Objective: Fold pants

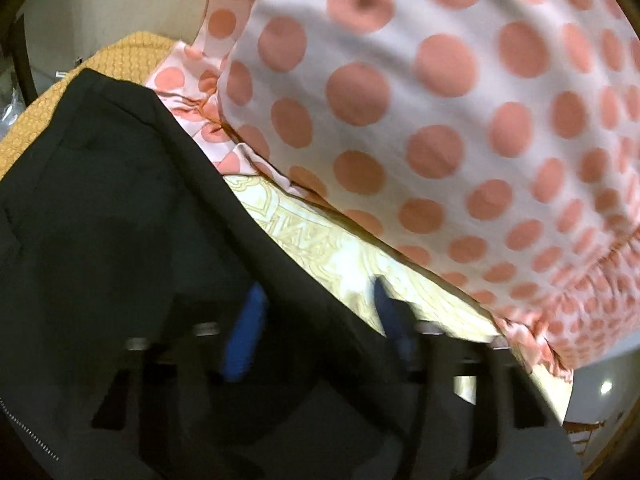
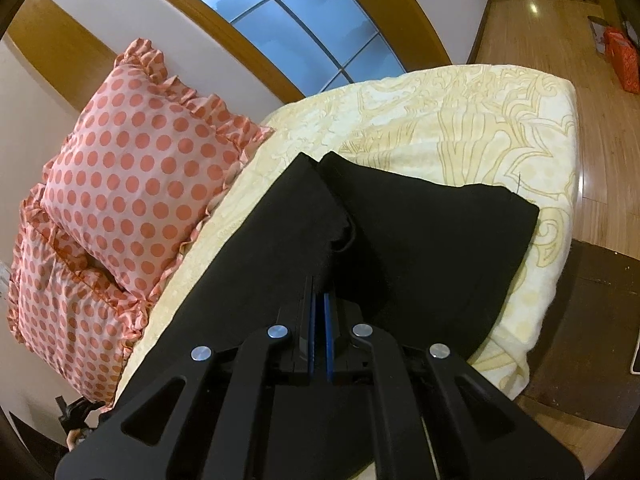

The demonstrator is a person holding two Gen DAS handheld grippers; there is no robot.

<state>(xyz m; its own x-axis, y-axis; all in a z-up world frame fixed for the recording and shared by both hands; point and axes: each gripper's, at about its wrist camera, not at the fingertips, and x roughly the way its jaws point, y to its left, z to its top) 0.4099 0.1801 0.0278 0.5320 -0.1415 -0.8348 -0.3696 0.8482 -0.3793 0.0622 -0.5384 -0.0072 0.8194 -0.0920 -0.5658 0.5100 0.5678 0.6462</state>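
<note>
The bed [image 2: 460, 128] lies under a cream spread with a tan scroll pattern, and the black pants [image 2: 420, 232] are spread across its near half, both legs running away toward the foot, the right one creased and overlapping the left at the seam. Beyond the mattress there is wood floor [image 2: 532, 40], a dark cabinet [image 2: 600, 280] at the bedside, and a wood-framed window [image 2: 304, 24] in the white wall.

Two polka-dot pillows [image 2: 132, 160] with ruffled edges are stacked against the wall, just beside the pants and touching the spread. From the left side, the upper pillow [image 1: 440, 100] looms close and blocks most of the far view; a mustard knit piece [image 1: 132, 52] peeks out behind the pants [image 1: 120, 220].

The right gripper [image 2: 320, 300] points down the legs, its blue pads pressed nearly together on a fold of black cloth. The left gripper [image 1: 316, 320] sits low at the pants' edge, tilted and blurred, fingers spread wide, one over cloth, one over the spread, holding nothing.
</note>
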